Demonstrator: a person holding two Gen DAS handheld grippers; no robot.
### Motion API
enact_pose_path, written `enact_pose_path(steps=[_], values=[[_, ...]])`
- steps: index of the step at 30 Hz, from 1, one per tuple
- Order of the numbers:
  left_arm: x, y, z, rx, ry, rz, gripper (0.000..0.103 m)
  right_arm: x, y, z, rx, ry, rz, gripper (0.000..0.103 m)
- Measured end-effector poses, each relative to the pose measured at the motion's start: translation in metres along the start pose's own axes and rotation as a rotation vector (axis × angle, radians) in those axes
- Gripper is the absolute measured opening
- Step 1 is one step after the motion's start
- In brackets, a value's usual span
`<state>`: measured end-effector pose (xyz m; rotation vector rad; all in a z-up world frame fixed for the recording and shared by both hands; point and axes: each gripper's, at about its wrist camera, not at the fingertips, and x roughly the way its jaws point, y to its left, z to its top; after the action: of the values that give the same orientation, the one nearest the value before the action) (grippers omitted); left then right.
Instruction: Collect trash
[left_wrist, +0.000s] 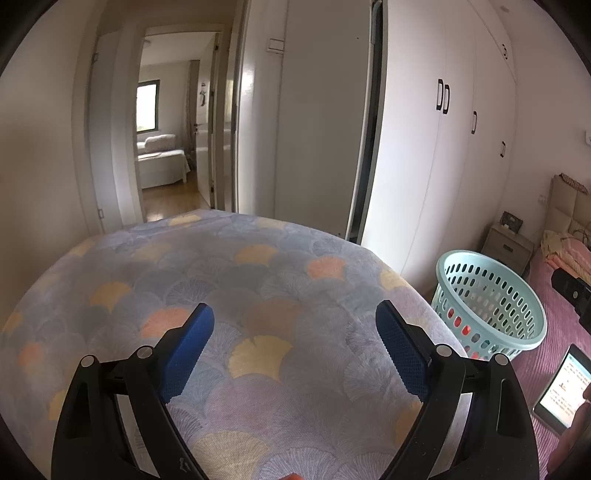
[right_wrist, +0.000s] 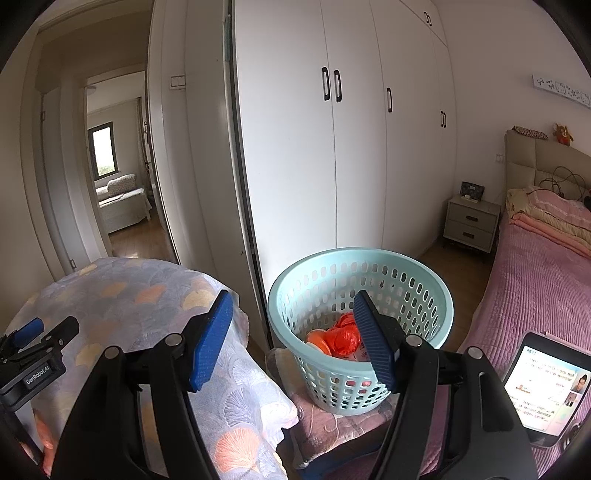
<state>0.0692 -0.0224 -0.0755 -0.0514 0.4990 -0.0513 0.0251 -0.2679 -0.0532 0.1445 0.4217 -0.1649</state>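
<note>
Landmark: the pale-blue basket (right_wrist: 360, 328). Left of it, a fan-patterned cloth (left_wrist: 236, 295) over a raised surface. Left gripper (left_wrist: 295, 343) above that cloth, jaws wide apart, nothing between them. Right gripper (right_wrist: 293, 339) just before the basket, jaws parted, empty. Inside the basket: orange plastic bag (right_wrist: 345, 338), other scraps hard to tell. Right of basket, a lit tablet (right_wrist: 543, 391) on the pink bed (right_wrist: 535, 295).
</note>
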Motion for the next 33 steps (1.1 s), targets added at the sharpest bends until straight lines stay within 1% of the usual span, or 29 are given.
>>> enact_pose_path(steps=[19,23,26,29,33], values=[[-0.001,0.0,0.001,0.01,0.002,0.001,0.087,0.002,0.0,0.005,0.002,0.004,0.012,0.064],[-0.008,-0.008,0.005,0.043,-0.027,0.017,0.087,0.0,0.001,0.011,0.001,-0.007,0.021,0.064],[-0.011,-0.009,0.009,0.03,-0.013,-0.003,0.087,-0.002,0.005,0.015,-0.007,-0.017,0.023,0.064],[-0.024,-0.003,0.015,0.005,-0.051,0.031,0.087,-0.005,0.009,0.018,-0.029,-0.031,0.019,0.064],[-0.035,0.006,0.023,-0.016,-0.052,0.038,0.087,-0.008,0.013,0.019,-0.028,-0.034,0.041,0.064]])
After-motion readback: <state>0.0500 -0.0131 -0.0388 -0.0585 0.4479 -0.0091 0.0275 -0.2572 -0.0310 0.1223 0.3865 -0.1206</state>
